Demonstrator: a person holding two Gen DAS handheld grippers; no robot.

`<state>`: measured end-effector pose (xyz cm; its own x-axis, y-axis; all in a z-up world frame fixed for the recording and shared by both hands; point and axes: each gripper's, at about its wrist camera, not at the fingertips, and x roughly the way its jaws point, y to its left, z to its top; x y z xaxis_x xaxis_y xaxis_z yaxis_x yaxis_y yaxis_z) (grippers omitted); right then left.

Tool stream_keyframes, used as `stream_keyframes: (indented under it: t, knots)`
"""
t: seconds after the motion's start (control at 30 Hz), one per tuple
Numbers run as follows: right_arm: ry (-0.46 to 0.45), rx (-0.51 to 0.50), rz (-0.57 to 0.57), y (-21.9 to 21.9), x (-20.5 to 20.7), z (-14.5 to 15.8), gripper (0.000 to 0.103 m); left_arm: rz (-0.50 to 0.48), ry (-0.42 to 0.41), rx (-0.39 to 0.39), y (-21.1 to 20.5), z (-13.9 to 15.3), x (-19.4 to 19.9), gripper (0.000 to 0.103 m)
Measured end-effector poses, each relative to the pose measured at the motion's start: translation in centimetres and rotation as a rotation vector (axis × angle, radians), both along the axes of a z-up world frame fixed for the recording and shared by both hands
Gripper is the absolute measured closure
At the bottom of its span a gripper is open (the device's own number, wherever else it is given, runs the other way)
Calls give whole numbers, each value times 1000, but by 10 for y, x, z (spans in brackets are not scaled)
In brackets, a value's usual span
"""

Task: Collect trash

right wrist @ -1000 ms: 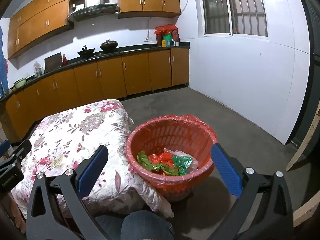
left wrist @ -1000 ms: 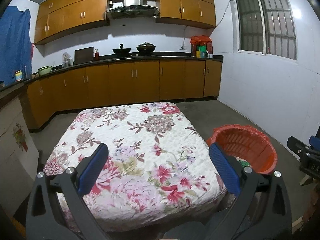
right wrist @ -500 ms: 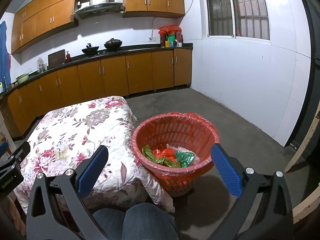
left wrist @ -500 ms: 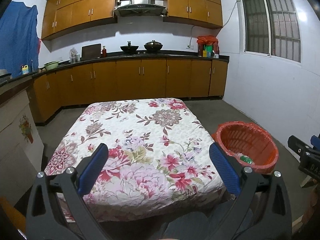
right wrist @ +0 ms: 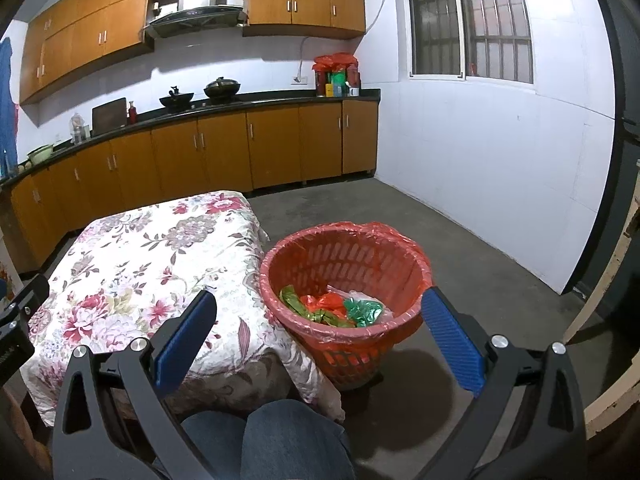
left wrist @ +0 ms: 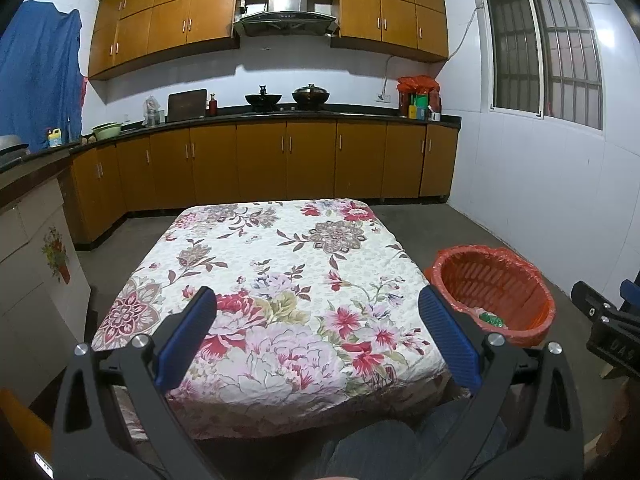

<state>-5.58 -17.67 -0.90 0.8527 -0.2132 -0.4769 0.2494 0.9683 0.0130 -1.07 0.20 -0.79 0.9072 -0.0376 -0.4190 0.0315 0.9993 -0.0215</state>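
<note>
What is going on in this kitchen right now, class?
A seated person holds a two-finger gripper in each hand, collecting trash. Both the left gripper and the right gripper are open and hold nothing. The floral-covered table shows no trash on it. Beside it on the floor stands the red bin, with green and red wrappers already inside.

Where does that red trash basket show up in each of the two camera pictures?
Left wrist view: the red trash basket sits at right, on the floor past the table's right edge, behind the right finger.
Right wrist view: the basket is near centre, wrappers inside.
Shared landmark: the floral tablecloth, beside the basket in both.
</note>
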Motion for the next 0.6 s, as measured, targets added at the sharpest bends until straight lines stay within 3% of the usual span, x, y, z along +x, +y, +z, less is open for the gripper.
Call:
stream_keyframes:
  t: [0.6]
  knots:
    - [15, -1, -28, -2, -4, -4, 2, 38, 2, 27, -4, -2, -11, 4]
